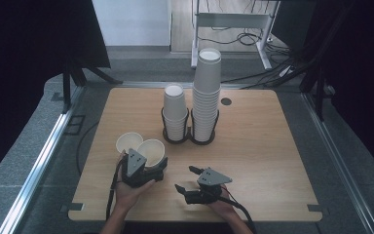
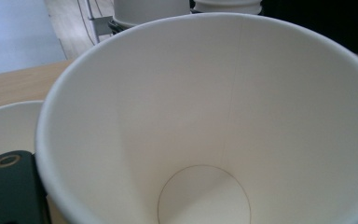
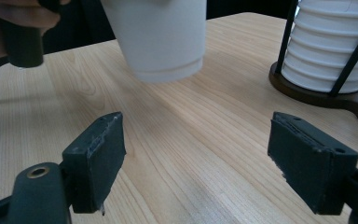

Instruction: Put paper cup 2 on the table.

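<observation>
A white paper cup (image 1: 152, 152) is held in the fingers of the left gripper (image 1: 143, 168), near the front left of the wooden surface (image 1: 272, 146). In the left gripper view the cup (image 2: 205, 121) is very close, and you can look right down to its round bottom. It is empty. One black finger (image 2: 9, 186) sits by its rim at the lower left. In the right gripper view the cup (image 3: 156, 37) is lifted a little off the wood.

A second white cup (image 1: 128, 142) stands just beside it, to its left.

The right gripper (image 1: 187, 179) is near the front middle of the surface. Its fingers (image 3: 98, 158) are spread wide apart and hold nothing.

Farther back are two stacks of white cups in a dark holder (image 1: 189, 139). The short stack (image 1: 175, 112) is on the left. The tall stack (image 1: 207, 92) is on the right.
</observation>
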